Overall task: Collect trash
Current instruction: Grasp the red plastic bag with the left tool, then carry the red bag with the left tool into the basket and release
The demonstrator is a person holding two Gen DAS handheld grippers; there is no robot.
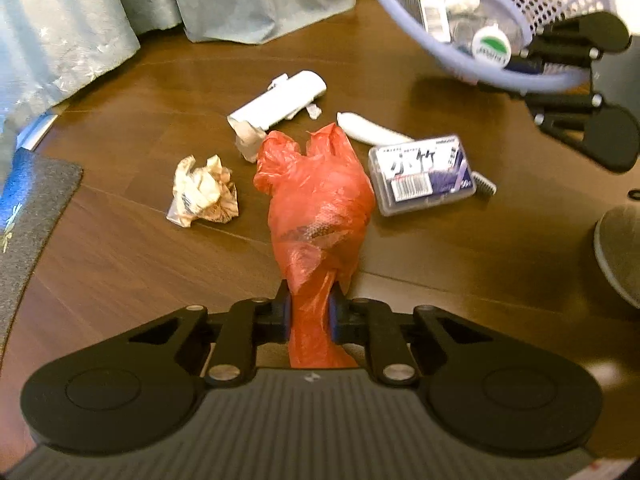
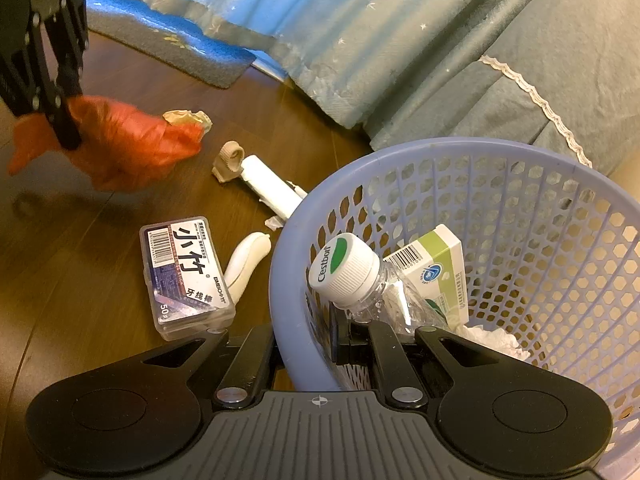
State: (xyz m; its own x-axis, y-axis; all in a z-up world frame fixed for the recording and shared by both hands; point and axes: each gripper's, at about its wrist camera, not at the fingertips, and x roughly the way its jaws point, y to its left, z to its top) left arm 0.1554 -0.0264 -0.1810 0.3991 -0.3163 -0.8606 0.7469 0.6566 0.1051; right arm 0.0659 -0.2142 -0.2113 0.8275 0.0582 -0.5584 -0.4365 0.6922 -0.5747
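My left gripper (image 1: 311,314) is shut on the neck of a red plastic bag (image 1: 320,200), which hangs just above the wooden floor (image 1: 120,260). In the right wrist view the bag (image 2: 128,140) shows blurred under the left gripper (image 2: 66,128). My right gripper (image 2: 306,344) is shut on the rim of a lilac mesh basket (image 2: 288,240), also seen gripped at the top right, basket (image 1: 400,12). On the floor lie crumpled paper (image 1: 204,192), a white tube (image 1: 280,100), a white curved piece (image 1: 372,130) and a floss box (image 1: 422,174).
Inside the basket are a clear bottle with a white cap (image 2: 348,268), a green-white carton (image 2: 436,268) and tissue (image 2: 492,340). Pale blue curtains (image 1: 80,20) hang behind the trash. A grey mat (image 1: 32,208) lies at left, a grey round object (image 1: 620,256) at right.
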